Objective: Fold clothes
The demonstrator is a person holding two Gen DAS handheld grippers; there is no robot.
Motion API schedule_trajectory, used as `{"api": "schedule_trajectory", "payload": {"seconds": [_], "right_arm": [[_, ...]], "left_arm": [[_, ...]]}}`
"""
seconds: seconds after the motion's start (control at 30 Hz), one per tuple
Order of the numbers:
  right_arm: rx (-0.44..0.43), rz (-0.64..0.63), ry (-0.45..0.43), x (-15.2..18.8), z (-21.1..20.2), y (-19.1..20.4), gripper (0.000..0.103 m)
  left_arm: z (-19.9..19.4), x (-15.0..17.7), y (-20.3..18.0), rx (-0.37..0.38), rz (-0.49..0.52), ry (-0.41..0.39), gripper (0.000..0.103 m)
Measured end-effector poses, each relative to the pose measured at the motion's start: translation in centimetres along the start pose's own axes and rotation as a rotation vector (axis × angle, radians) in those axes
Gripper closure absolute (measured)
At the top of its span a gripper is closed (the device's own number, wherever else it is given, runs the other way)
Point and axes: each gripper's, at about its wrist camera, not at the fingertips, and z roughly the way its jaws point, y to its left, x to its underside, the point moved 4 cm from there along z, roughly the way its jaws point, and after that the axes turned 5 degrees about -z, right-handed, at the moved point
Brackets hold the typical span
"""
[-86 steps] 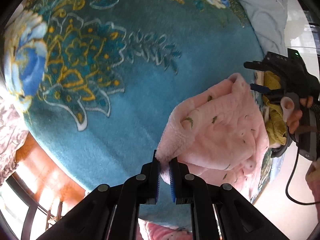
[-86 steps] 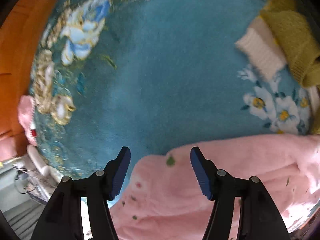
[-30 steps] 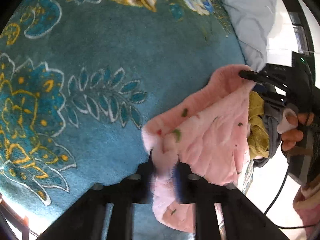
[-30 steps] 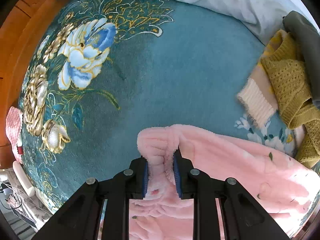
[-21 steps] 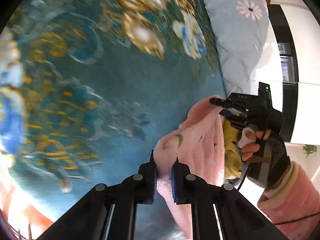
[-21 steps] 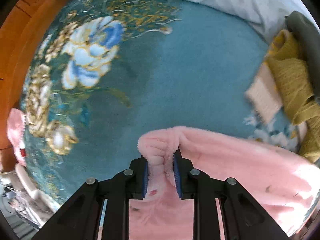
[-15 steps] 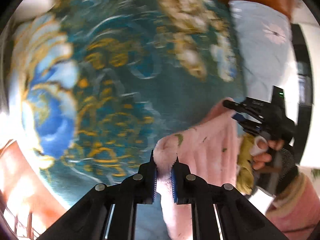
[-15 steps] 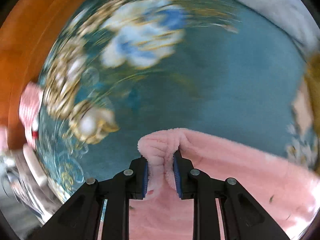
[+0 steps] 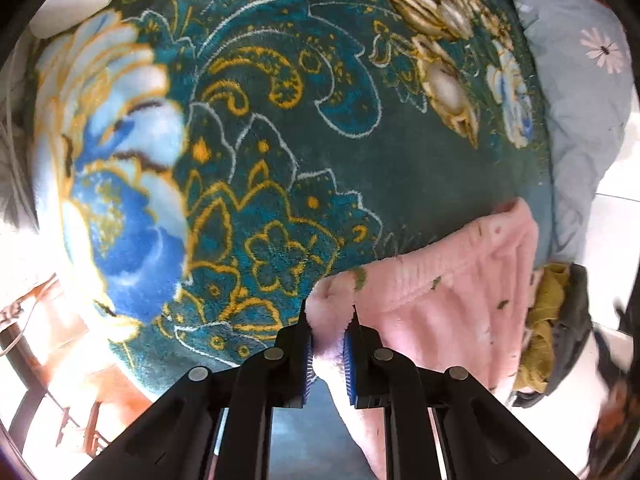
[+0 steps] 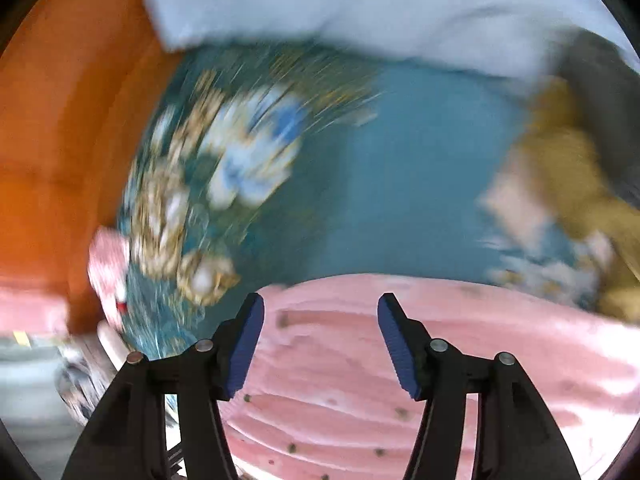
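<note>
A fluffy pink garment [image 9: 448,304] with small green specks lies on a teal flowered blanket [image 9: 280,160]. My left gripper [image 9: 327,344] is shut on a bunched corner of it, the fleece squeezed between the blue pads. In the blurred right wrist view the same pink garment [image 10: 400,380] lies flat below my right gripper [image 10: 320,324]. That gripper's jaws are opening and stand wide apart above the fabric, with nothing pressed between them.
A pale blue pillow [image 9: 580,100] lies at the blanket's far right edge. A mustard knit [image 9: 540,332] and a dark grey garment [image 9: 576,320] are heaped beside the pink one. Orange-brown wood [image 10: 60,140] borders the blanket on the left. Another pink item [image 10: 108,264] sits at that edge.
My right gripper has let go of the pink garment's corner, opened wide and lifted away; the view is blurred. My left gripper has kept its hold and swung sideways across the blanket.
</note>
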Motion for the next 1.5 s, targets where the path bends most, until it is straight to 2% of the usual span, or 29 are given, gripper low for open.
{"api": "schedule_trajectory", "payload": {"seconds": [0.07,0.13,0.3,0.37,0.47,0.57,0.67,0.8,0.93,1.07,1.13,1.2,1.23,1.3,1.33,1.4,1.5], "right_arm": [[0.032,0.117,-0.07,1.3,-4.7,-5.8,0.041],[0.081,0.249,-0.117,4.3,-8.8,-12.3,0.041],[0.202,0.619,-0.179,16.8,-16.3,-27.6,0.041],[0.223,0.785,-0.198,23.1,-18.5,-33.1,0.041],[0.235,1.02,-0.228,33.0,-20.6,-39.8,0.041],[0.224,1.225,-0.262,41.6,-21.3,-44.7,0.041],[0.182,1.374,-0.279,47.5,-20.4,-48.5,0.041],[0.12,1.447,-0.283,50.7,-18.3,-52.1,0.041],[0.086,1.478,-0.265,52.3,-15.9,-55.5,0.041],[0.053,1.491,-0.302,52.3,-14.5,-58.5,0.041],[0.059,1.494,-0.301,52.2,-14.1,-59.5,0.049],[0.047,1.521,-0.265,52.6,-13.3,-60.1,0.07],[0.032,1.536,-0.258,52.7,-13.1,-60.2,0.074],[-0.005,1.566,-0.264,52.9,-13.1,-60.2,0.094],[-0.024,1.581,-0.267,53.0,-13.2,-60.2,0.098],[-0.051,1.589,-0.283,52.9,-13.8,-60.1,0.1],[-0.053,1.535,-0.34,52.0,-16.9,-59.7,0.101]], "left_arm": [[0.1,0.1,-0.3,-0.035,-0.007,0.005,0.089],[0.2,0.2,-0.6,-0.069,-0.019,0.007,0.089],[0.4,0.1,-2.2,-0.144,-0.058,-0.006,0.089],[0.1,0.4,-3.1,-0.177,-0.049,-0.021,0.089],[-0.3,1.0,-4.4,-0.213,-0.034,-0.033,0.089],[-1.1,2.0,-6.0,-0.242,-0.016,-0.061,0.089],[-2.3,3.3,-7.7,-0.246,0.0,-0.1,0.089],[-3.5,4.8,-10.4,-0.261,0.042,-0.154,0.089],[-5.0,6.9,-11.6,-0.271,0.045,-0.214,0.089],[-6.0,8.3,-12.9,-0.257,0.036,-0.26,0.089],[-6.5,8.9,-13.3,-0.244,0.027,-0.279,0.089],[-7.1,9.5,-13.7,-0.231,0.02,-0.297,0.089],[-7.4,9.8,-13.8,-0.225,0.016,-0.307,0.089],[-8.3,10.4,-13.9,-0.206,-0.001,-0.319,0.089],[-8.8,10.7,-13.9,-0.196,-0.009,-0.325,0.089],[-9.8,10.9,-14.0,-0.166,-0.022,-0.341,0.089],[-11.5,11.0,-14.2,-0.12,-0.042,-0.374,0.089]]}}
